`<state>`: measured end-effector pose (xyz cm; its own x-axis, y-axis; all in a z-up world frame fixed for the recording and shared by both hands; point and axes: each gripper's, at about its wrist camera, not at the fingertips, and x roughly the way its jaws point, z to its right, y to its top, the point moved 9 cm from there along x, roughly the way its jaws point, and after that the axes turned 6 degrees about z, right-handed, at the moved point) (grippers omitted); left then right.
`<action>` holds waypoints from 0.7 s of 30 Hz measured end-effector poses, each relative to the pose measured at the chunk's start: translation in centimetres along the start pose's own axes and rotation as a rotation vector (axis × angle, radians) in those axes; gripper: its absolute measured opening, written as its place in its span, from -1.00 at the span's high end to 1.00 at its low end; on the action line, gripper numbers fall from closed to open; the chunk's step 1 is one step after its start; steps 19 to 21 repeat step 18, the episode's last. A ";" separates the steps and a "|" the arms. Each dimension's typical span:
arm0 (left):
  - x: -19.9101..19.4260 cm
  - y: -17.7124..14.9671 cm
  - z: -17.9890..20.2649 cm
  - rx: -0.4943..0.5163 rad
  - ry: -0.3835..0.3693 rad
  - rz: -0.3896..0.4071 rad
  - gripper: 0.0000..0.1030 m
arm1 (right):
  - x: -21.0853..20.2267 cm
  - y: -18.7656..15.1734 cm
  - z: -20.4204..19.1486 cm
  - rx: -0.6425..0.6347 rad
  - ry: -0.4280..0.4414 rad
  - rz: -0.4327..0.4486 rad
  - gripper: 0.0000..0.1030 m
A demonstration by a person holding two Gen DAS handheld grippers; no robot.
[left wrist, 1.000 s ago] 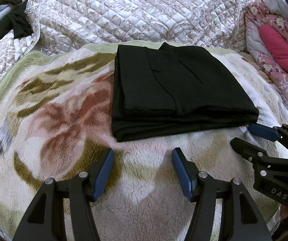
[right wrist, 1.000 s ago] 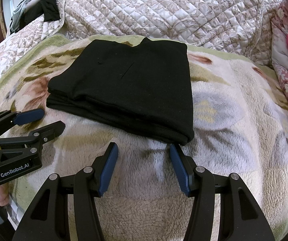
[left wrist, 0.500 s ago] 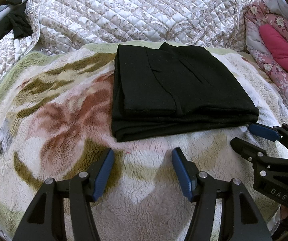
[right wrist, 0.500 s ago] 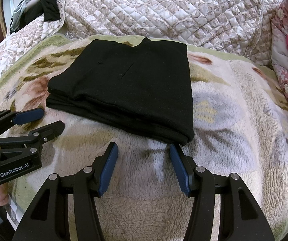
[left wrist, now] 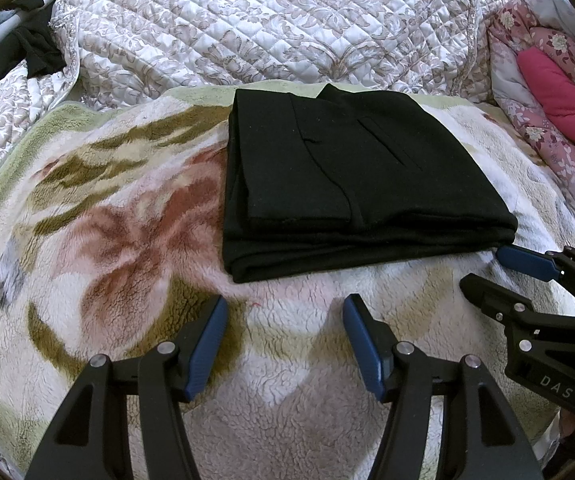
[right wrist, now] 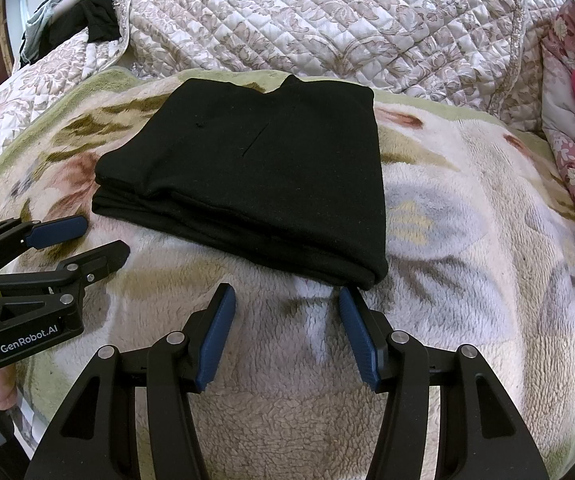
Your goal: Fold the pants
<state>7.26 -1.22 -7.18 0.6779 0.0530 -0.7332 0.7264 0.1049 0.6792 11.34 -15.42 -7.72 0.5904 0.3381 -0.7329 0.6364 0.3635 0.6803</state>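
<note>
Currently the pants (left wrist: 351, 184) lie as a compact folded stack on the fleece blanket (left wrist: 127, 240) of the bed, just short of the quilted cover (left wrist: 247, 32) behind them. The left hand-held gripper (left wrist: 285, 340) and right hand-held gripper (right wrist: 285, 332) both stand released, empty, just in front of the stack. Folding appears complete; any finishing step should only square the front edges without dragging layers. Lower layers and the stack's rear edge are hidden.

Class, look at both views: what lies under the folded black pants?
The pants lie on a fleecy flowered blanket, which shows all around them. The patch directly beneath is covered, so nothing there can be checked.
</note>
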 end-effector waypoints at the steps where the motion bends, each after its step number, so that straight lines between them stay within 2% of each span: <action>1: 0.0 0.0 0.0 0.000 0.000 0.000 -0.23 | 0.0 0.0 -0.1 0.000 0.000 0.000 -0.06; 21: 0.0 -0.1 -0.1 -0.003 -0.003 0.000 -0.22 | -0.1 -0.1 -0.1 -0.017 -0.003 0.047 -0.11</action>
